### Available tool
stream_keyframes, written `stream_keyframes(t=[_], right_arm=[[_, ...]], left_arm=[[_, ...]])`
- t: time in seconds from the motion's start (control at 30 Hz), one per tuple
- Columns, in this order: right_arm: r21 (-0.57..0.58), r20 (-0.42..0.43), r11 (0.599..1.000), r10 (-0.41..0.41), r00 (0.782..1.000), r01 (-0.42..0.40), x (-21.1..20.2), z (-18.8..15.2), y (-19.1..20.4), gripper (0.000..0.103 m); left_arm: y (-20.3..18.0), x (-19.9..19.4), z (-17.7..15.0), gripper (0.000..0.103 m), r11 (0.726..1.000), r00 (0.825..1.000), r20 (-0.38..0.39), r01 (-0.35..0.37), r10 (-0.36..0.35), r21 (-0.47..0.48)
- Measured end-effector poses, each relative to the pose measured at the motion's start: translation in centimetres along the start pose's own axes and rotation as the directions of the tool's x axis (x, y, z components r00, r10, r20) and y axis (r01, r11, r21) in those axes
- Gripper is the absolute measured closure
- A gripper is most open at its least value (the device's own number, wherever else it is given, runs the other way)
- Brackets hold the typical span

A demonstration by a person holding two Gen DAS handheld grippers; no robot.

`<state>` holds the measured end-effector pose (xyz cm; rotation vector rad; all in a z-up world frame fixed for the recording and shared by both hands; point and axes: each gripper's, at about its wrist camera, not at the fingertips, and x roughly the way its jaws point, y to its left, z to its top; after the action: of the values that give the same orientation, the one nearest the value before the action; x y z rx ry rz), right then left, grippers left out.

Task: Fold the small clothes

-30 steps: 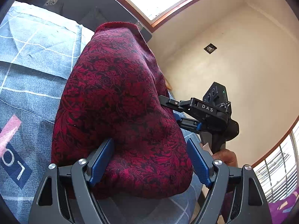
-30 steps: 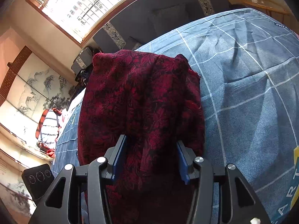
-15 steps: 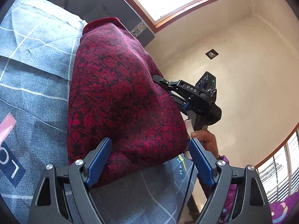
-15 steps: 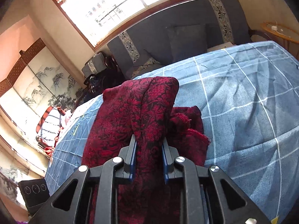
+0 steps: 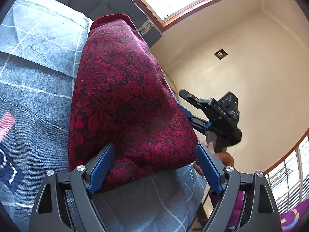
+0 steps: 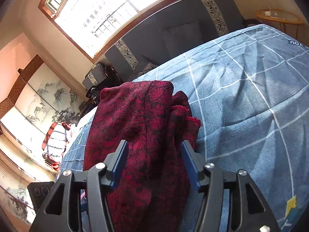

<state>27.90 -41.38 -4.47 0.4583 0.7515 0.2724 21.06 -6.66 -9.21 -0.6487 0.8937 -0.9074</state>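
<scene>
On bed: red floral garment [image 5: 123, 100] lies on blue checked blanket [image 5: 38, 61], long axis running away toward the window [image 6: 100, 13].
Writing: "DAS" on right gripper [image 5: 185, 104]; "YOU" on blanket.
Left gripper [image 5: 154, 166]: spread wide, cloth between, not pinched.
Right gripper: jaws opening, cloth between.

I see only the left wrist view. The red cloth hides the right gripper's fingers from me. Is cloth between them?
Observer: Yes. In the right wrist view the red cloth lies between the fingers of the right gripper, and they are opening.
Operator: Is the far side of the cloth flat?
Observer: No, a frayed edge is bunched up on its right side.
Operator: Is any other garment near?
Observer: A striped garment lies beyond the left edge of the blue blanket.
</scene>
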Motion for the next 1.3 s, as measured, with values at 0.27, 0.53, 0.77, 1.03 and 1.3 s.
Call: stream_keyframes(t=[0.27, 0.53, 0.77, 1.03, 1.3], right_arm=[[-0.173, -0.009, 0.965, -0.202, 0.979, 0.198, -2.2, -6.4, 2.8, 0.084], [-0.059, -0.039, 0.98, -0.192, 0.981, 0.19, -0.9, -8.6, -0.4, 0.075], [-0.012, -0.033, 0.981, -0.193, 0.981, 0.193, -1.4, -8.6, -1.6, 0.063], [-0.017, -0.019, 0.975, -0.221, 0.975, 0.221, -1.6, -8.9, -0.9, 0.058], [0.006, -0.022, 0.977, -0.212, 0.977, 0.212, -1.6, -8.8, -1.1, 0.053]], left_arm=[[-0.9, 0.2, -0.2, 0.017, 0.997, 0.998, -0.006, -0.06, 0.061, 0.048], [-5.2, 0.2, -0.5, 0.016, 0.89, 0.921, 0.037, -0.384, 0.387, 0.247], [-5.7, 0.8, -1.0, 0.014, 0.752, 0.809, 0.106, -0.579, 0.578, 0.317], [-4.7, 1.4, -0.5, 0.014, 0.694, 0.754, 0.108, -0.644, 0.648, 0.322], [-4.3, 2.0, -0.3, 0.011, 0.668, 0.733, 0.123, -0.665, 0.669, 0.334]])
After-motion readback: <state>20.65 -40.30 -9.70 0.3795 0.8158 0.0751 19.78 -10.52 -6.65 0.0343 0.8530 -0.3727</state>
